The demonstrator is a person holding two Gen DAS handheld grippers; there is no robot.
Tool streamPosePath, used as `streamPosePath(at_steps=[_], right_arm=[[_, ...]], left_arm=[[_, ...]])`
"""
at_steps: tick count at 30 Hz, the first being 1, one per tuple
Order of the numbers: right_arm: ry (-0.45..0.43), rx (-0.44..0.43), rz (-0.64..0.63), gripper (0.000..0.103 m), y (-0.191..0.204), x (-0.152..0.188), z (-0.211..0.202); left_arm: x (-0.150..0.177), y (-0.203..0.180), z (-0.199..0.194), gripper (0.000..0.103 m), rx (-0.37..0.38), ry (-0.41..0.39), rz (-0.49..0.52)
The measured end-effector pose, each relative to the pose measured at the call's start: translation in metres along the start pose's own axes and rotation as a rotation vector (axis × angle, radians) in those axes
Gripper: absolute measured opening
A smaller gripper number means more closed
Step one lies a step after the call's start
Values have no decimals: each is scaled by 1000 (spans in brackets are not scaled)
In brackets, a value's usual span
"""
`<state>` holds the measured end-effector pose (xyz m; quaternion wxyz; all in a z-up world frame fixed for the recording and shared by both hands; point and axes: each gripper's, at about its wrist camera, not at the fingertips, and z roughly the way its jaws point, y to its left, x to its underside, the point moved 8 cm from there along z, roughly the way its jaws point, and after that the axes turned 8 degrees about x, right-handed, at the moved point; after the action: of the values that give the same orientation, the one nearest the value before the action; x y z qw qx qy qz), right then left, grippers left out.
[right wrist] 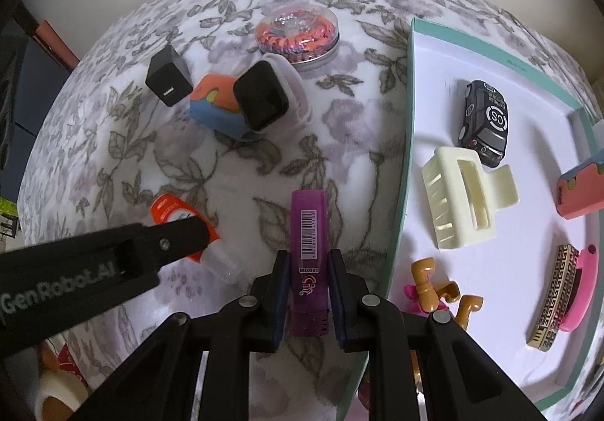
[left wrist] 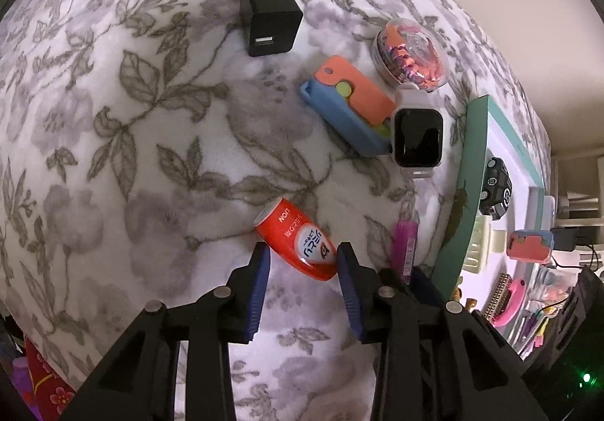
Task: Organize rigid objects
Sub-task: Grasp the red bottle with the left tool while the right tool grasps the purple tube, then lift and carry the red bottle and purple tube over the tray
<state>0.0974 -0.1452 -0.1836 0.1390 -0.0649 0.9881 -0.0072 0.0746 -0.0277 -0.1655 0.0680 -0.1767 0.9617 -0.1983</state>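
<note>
An orange bottle [left wrist: 296,239] with white print lies on the floral blanket [left wrist: 151,119]. My left gripper [left wrist: 304,251] is shut on its lower end, one pad on each side. In the right wrist view the same bottle [right wrist: 166,211] shows under that gripper's black body, its clear cap sticking out. My right gripper [right wrist: 307,258] is shut on a purple stick [right wrist: 307,251] with a barcode, beside the teal rim of a white tray [right wrist: 409,119]. The purple stick [left wrist: 404,243] also appears low right in the left wrist view.
On the blanket lie a black charger cube [left wrist: 270,15], an orange-and-blue case [left wrist: 347,107], a smartwatch [left wrist: 417,136] and a round tin of hair ties [left wrist: 409,54]. The tray holds a toy car [right wrist: 487,119], a cream hair claw [right wrist: 460,194], another orange case [right wrist: 581,190] and several clips.
</note>
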Motion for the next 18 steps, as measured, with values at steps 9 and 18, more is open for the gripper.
streamPosePath(at_steps=[9,18], right_arm=[[9,-26,28,21,5,12,5],[12,-38,30,21,-2,13,3]], left_arm=[[4,-18,11,33,-51,-19,88],[14,-29,10,27,-115,-22,156]])
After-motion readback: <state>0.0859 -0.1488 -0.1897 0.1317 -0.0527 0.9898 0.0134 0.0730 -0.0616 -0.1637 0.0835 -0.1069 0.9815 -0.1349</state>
